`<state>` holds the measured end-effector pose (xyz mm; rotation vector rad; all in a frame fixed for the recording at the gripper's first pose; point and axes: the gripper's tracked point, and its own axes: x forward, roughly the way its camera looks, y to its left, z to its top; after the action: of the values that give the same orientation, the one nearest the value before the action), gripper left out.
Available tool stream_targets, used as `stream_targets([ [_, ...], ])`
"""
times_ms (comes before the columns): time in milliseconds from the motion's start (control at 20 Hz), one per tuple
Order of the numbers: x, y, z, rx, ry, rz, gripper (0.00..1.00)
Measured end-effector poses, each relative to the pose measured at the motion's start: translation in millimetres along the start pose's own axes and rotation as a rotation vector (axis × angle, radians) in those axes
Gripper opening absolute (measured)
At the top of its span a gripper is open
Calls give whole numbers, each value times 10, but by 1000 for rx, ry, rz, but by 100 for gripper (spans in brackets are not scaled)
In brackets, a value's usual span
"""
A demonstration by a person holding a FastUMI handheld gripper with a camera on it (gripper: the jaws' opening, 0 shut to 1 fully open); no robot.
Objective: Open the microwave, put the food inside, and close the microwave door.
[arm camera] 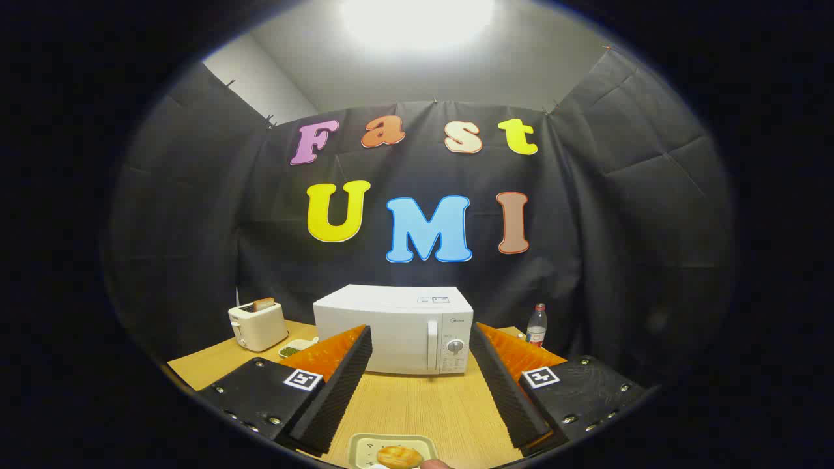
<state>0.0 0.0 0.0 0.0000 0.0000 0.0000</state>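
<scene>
A white microwave (394, 329) stands on a wooden tabletop (417, 407), door closed, with its vertical handle (432, 345) and control knob (456, 346) on the side toward the right finger. The food, a round golden bun (399, 456), lies on a pale square plate (361, 446) close beneath the camera, between the bases of the two fingers and well apart from the microwave. The tongs (420, 342) are released: the fingers stand wide apart, grasping nothing, their tips framing the microwave's front. Beyond the left finger sits a small white dish (293, 350) holding something dark green, and behind it a white toaster (258, 326) with a slice of bread (264, 303) standing in its slot. Beyond the right finger a clear plastic bottle (536, 325) with a red cap stands upright near the tabletop's far corner. Black cloth (195, 215) hangs as the booth's wall behind and to both sides; above it appear a pale wall and a bright ceiling lamp (417, 19).
</scene>
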Motion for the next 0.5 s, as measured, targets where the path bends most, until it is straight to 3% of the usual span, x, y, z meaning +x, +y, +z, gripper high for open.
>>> stream_targets([
  [500,-16,-88,-38,23,7,-13,96],
])
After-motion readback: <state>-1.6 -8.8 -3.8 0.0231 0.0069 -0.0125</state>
